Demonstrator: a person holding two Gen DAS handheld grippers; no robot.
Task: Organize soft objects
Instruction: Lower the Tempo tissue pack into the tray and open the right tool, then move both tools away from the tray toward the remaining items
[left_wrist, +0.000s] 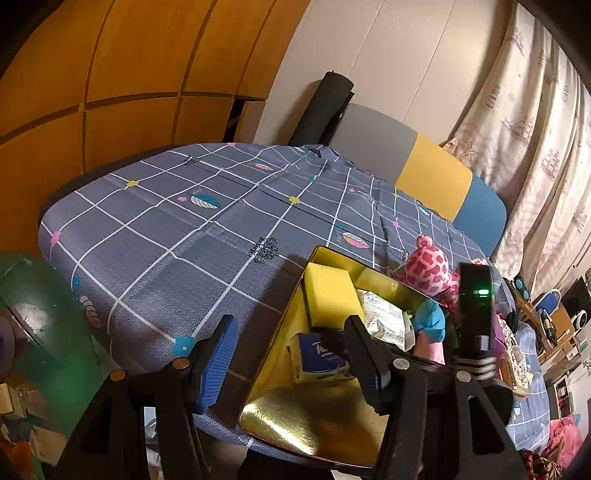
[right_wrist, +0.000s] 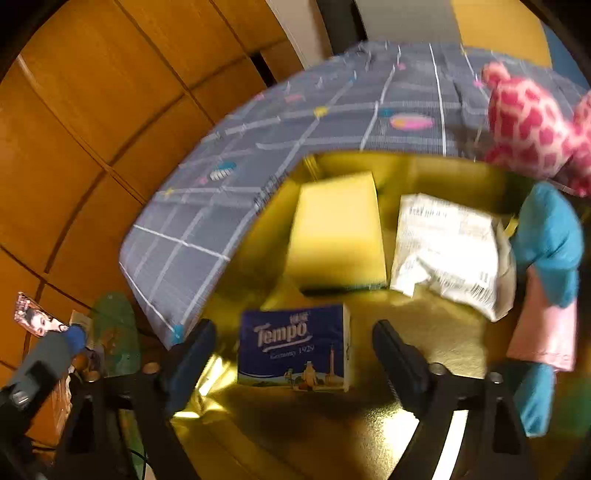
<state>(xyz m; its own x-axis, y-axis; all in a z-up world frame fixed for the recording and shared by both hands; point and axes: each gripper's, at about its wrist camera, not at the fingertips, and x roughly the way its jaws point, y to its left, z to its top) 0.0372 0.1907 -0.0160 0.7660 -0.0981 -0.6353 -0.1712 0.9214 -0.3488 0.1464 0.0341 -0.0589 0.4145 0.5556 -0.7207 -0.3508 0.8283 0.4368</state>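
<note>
A bed filled most of the room, spread with a grey-blue sheet crossed by white grid lines and dotted with small feathers and flowers. Behind it stood orange-brown wooden wardrobe doors, panelled and closed but for a dark gap at one edge. A padded headboard in grey, yellow and blue blocks met a pale wall, with a dark roll leaning in the corner. Cream patterned curtains hung at the right. The light was warm and dim.
</note>
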